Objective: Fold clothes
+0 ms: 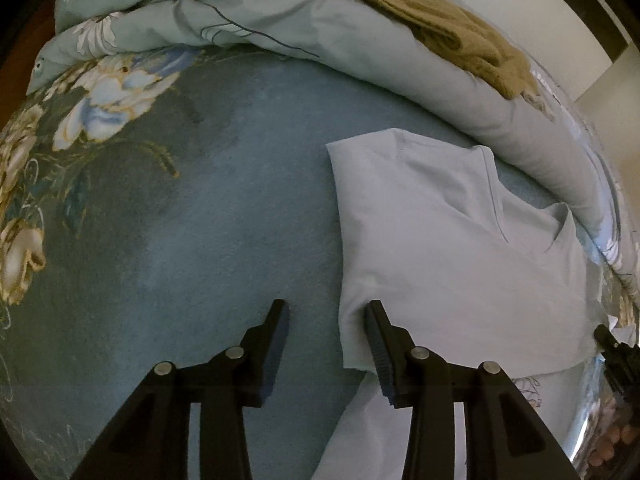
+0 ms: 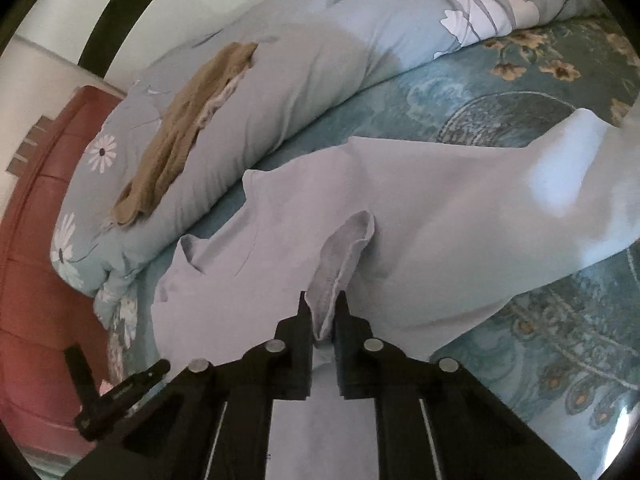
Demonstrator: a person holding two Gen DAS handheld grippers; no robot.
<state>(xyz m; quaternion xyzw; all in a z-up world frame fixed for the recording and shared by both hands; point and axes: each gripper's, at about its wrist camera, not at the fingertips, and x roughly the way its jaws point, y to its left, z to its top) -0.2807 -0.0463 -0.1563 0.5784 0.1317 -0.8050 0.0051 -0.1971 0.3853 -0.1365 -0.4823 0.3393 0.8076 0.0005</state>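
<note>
My right gripper point(image 2: 323, 312) pinches a shirt point(image 2: 440, 216) edge, likely to fold it over; my left gripper point(image 1: 326, 316) gapes, straddling its side hem. Shirt lies part-folded on bed point(image 1: 200, 240).

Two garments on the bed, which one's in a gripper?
The pale blue shirt: the right gripper is shut on a fold of it. The olive-brown garment lies untouched on the rolled duvet.

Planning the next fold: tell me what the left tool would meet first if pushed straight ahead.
The open left tool would probably slide over bare bedspread first, its right finger skimming the pale shirt edge; the rolled duvet lies beyond.
</note>
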